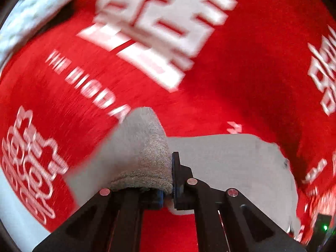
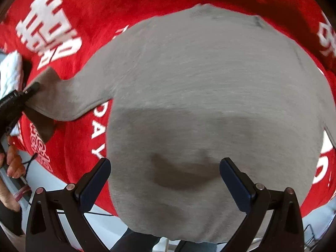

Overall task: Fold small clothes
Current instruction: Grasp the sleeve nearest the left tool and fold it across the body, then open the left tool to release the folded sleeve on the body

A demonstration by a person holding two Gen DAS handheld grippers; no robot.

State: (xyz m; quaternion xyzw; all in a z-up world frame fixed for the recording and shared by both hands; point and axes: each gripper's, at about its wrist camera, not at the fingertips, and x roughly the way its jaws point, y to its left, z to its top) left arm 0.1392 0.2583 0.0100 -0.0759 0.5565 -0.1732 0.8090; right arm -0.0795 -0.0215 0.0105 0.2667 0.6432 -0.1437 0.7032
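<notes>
A small grey long-sleeved top (image 2: 210, 105) lies spread on a red cloth with white lettering (image 2: 79, 10). My left gripper (image 1: 170, 180) is shut on the cuff end of its grey sleeve (image 1: 145, 147); in the right wrist view that gripper (image 2: 25, 93) holds the sleeve (image 2: 79, 92) stretched out to the left. My right gripper (image 2: 166, 180) is open and empty, its fingers (image 2: 94, 184) either side of the top's lower body, just above the fabric.
The red cloth (image 1: 231, 84) covers a white table whose edge (image 2: 48, 184) shows at lower left. A white crumpled garment (image 1: 31, 14) lies at the far left (image 2: 10, 73). The person's hand (image 2: 12, 163) is at the left edge.
</notes>
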